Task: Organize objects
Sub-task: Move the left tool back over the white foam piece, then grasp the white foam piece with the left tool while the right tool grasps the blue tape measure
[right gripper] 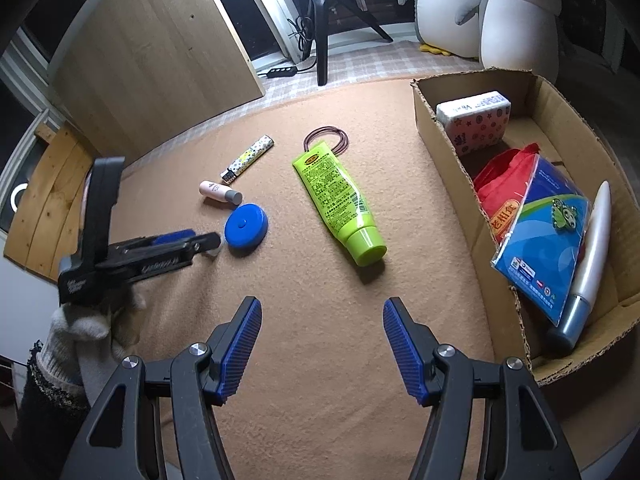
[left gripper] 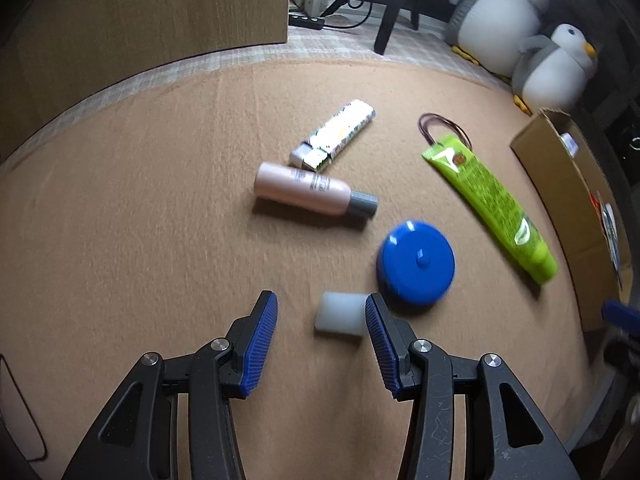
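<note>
I find the brown mat [right gripper: 320, 340] bare ahead of my right gripper [right gripper: 322, 312], a free lane; the green tube [right gripper: 338, 200] lies across its far end; the cardboard box [right gripper: 448, 152] walls off the right side; my left gripper [left gripper: 322, 312] is hemmed by a white cap [left gripper: 340, 314] and blue disc [left gripper: 416, 262]; a pink bottle [left gripper: 304, 188] lies beyond.
</note>
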A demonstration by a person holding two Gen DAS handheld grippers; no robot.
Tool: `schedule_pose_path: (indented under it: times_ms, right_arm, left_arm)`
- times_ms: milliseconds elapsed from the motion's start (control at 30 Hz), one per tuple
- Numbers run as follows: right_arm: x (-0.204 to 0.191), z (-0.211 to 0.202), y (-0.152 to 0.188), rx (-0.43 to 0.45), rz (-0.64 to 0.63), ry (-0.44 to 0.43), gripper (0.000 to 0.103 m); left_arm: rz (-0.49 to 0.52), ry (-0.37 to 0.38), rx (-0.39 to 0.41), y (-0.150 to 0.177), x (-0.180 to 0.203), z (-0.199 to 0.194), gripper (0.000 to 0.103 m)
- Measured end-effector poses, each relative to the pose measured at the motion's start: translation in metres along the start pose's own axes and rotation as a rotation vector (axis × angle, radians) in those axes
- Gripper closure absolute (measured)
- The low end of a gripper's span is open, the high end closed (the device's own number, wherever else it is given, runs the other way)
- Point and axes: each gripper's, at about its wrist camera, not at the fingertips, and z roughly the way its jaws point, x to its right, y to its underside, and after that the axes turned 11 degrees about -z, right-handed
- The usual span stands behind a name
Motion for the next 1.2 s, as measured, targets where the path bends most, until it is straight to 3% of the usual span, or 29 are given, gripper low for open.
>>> schedule_pose_path:
  times_ms: [100, 233, 633, 800, 1200]
  right_arm:
    - [-0.003, 0.003, -0.005, -0.003, -0.018, 0.000, 0.043]
    - [-0.008, 0.010, -0.013, -0.008, -0.045, -0.007, 0.043]
    - [-0.037, 0.046, -0.048, -0.043, -0.204, 0.018, 0.043]
    - [-0.042, 0.058, -0.054, -0.061, -0.231, 0.024, 0.043]
    - [-0.055, 0.089, -0.067, -0.094, -0.272, 0.029, 0.043]
  left_arm:
    - [-0.023, 0.015, 0.008, 0.013, -0.010, -0.011, 0.053]
    - [-0.037, 0.017, 0.061, 0.031, -0.018, -0.028, 0.043]
    - [0.039, -0.023, 0.089, 0.040, 0.004, -0.011, 0.042]
    - [0.042, -0.068, 0.109, 0.039, 0.002, -0.005, 0.053]
    - [0.010, -0.083, 0.130, 0.029, -0.021, -0.006, 0.062]
